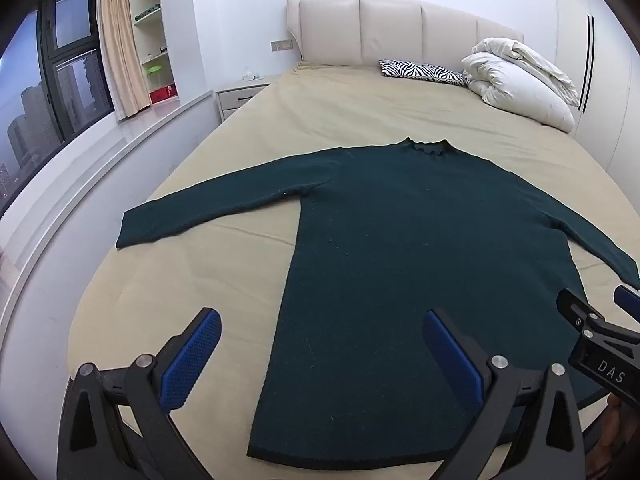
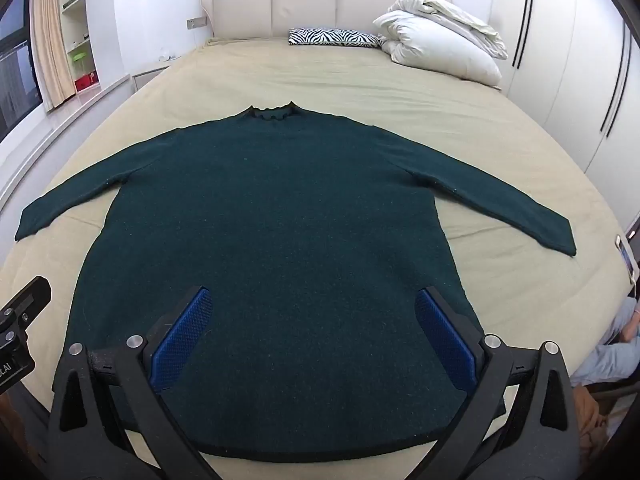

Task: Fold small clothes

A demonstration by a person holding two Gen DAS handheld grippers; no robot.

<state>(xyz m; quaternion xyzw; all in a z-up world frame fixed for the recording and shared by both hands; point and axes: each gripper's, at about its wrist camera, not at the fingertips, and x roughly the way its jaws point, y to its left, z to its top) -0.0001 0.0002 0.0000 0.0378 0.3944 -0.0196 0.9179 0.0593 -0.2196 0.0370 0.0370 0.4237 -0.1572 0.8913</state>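
Note:
A dark green long-sleeved sweater (image 1: 400, 248) lies flat on the beige bed (image 1: 320, 112), front up, collar far, both sleeves spread out. It also shows in the right wrist view (image 2: 280, 208). My left gripper (image 1: 320, 328) is open and empty, above the sweater's lower left part near the hem. My right gripper (image 2: 312, 304) is open and empty, above the sweater's lower middle. The right gripper also shows at the right edge of the left wrist view (image 1: 596, 308).
A padded headboard (image 1: 400, 28), a zebra-print pillow (image 1: 424, 71) and a bundled white duvet (image 1: 520, 80) are at the far end. A window ledge (image 1: 120, 148) and nightstand (image 1: 240, 98) run along the left. White wardrobes (image 2: 568, 60) stand right. A phone (image 2: 628, 258) lies at the bed's right edge.

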